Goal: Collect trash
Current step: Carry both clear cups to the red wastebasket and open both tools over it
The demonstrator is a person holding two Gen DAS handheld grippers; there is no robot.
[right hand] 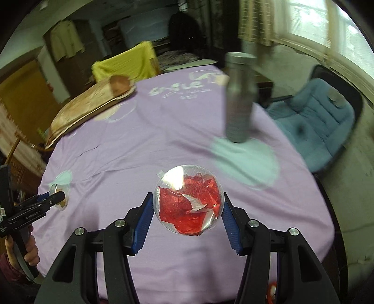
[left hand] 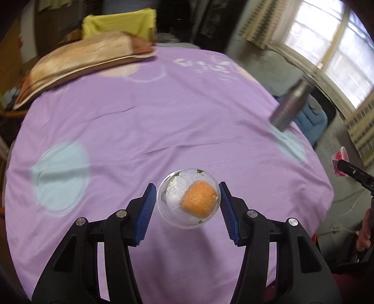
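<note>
My left gripper (left hand: 188,198) is shut on a clear plastic ball (left hand: 174,210) with an orange lump (left hand: 198,198) inside, held above the purple bedsheet (left hand: 145,121). My right gripper (right hand: 188,203) is shut on a second clear plastic ball (right hand: 177,180) holding crumpled red wrapper (right hand: 187,205). In the right wrist view the left gripper (right hand: 56,196) shows at the left edge with its ball. In the left wrist view the right gripper's finger (left hand: 355,174) shows at the right edge with the red-filled ball (left hand: 340,162).
A grey metal bottle (right hand: 239,98) stands on the sheet at the far right, also in the left wrist view (left hand: 289,105). A brown pillow (left hand: 77,63) and a yellow cloth (left hand: 116,22) lie at the far left. A blue cushioned chair (right hand: 320,117) stands right of the bed.
</note>
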